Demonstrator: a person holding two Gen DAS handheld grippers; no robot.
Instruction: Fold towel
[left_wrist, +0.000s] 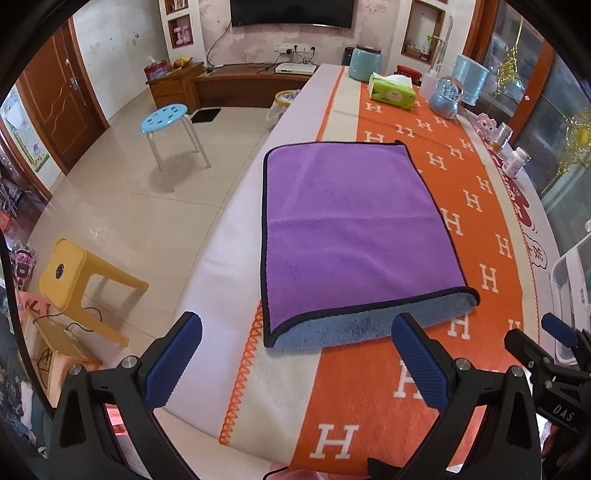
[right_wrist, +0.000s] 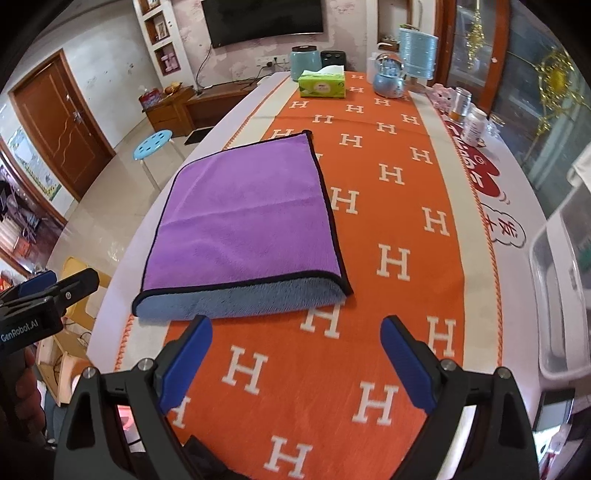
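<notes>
Nearest, the left gripper and the right gripper are held wide apart above the desk's near edge, nothing between the blue pads. "GenRobot.AI" is printed on the left gripper body, "DAS" on the right. Just beyond, the folded purple towel is laid flat on the orange blanket, which is patterned with white "H" letters, towards the desk's left edge. A green tissue box is seen at the far end.

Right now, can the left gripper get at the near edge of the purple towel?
Probably yes. The left gripper is open, and the towel has its folded near edge just ahead of the fingertips, with nothing between them.
</notes>
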